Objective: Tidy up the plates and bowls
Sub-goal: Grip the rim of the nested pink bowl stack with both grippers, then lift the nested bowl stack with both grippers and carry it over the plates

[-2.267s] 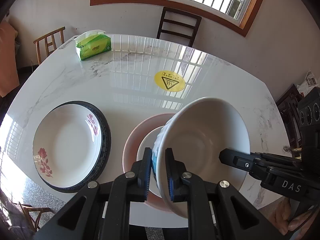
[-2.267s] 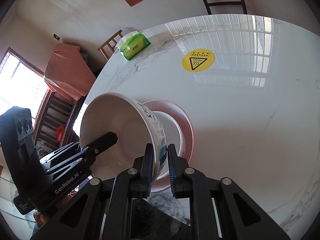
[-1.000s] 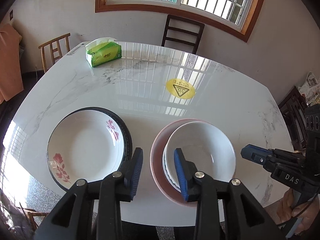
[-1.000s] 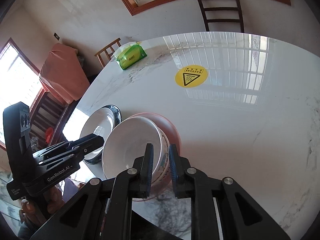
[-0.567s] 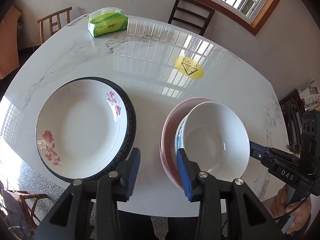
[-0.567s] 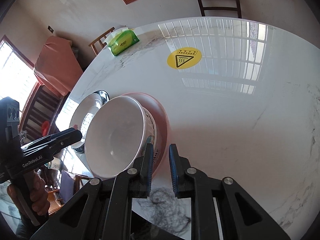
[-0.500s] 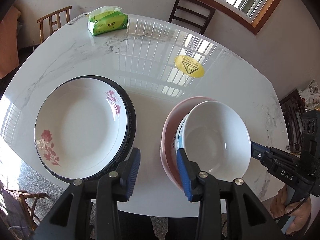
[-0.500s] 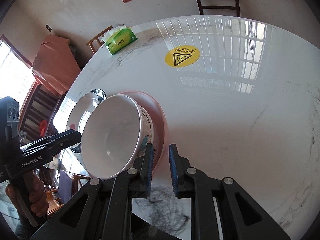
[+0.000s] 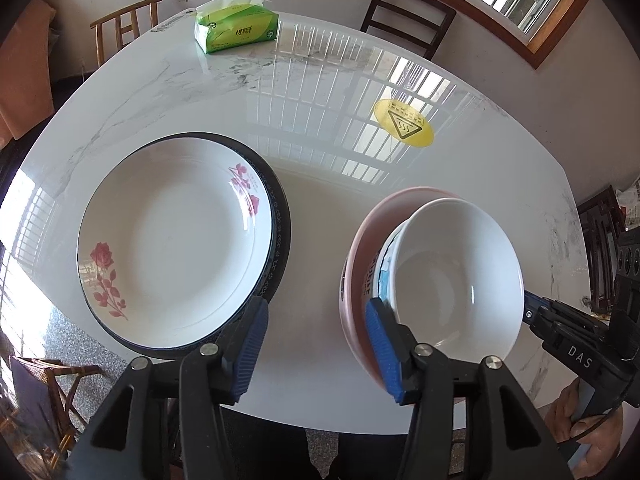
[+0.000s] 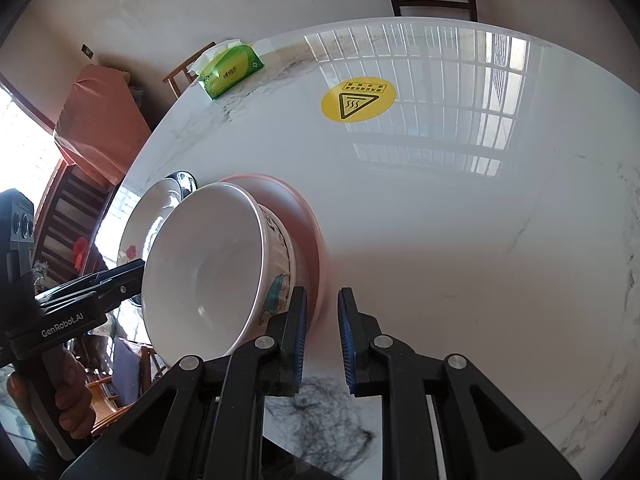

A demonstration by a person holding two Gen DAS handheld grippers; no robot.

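A white bowl (image 9: 452, 280) with printed sides sits nested in a pink plate (image 9: 360, 240) near the table's front edge. To its left lies a white rose-patterned plate (image 9: 172, 240) stacked on a dark-rimmed plate (image 9: 280, 220). My left gripper (image 9: 316, 340) is open, its jaws spanning the gap between the rose plate and the pink plate. My right gripper (image 10: 322, 332) is open a little, its jaws at the pink plate's (image 10: 308, 216) near rim, beside the bowl (image 10: 208, 264).
A green tissue pack (image 9: 236, 28) lies at the table's far left. A yellow warning sticker (image 9: 404, 128) marks the white marble table (image 9: 320, 92). Wooden chairs (image 9: 404, 8) stand behind the table, under a window.
Both grippers let go of the bowl, which now rests in the pink plate. The left gripper opened wide and moved closer and lower; the right gripper moved to the pink plate's rim.
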